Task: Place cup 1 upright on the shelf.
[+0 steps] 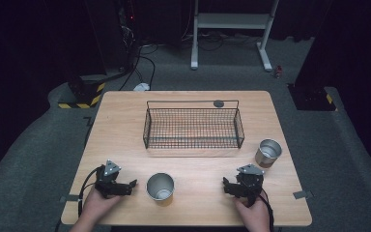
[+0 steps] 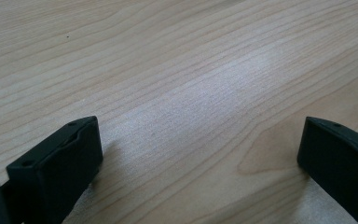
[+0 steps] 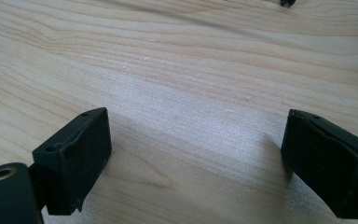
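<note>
Both grippers rest low at the near edge of the wooden table point(image 1: 125, 121), jaws spread wide and holding nothing; in each gripper view only bare wood grain lies between the two black jaws. The left gripper point(image 1: 131, 185) points across the table toward the middle, and the steel cup point(image 1: 160, 187) standing upright just beside it, mouth up, lies straight off its jaw tips, near but not touching. The right gripper point(image 1: 226, 185) faces inward too, with that same cup farther off on its side, so the left hand is the nearer one to it. A second steel cup point(image 1: 268, 152) stands beyond and slightly outward of the right gripper, closer to that hand, near the right end of the wire basket point(image 1: 193, 124), which sits empty farther back at the table's middle. As I read it, a short slide sideways would put the left jaws around the near cup's wall, its axis being vertical.
</note>
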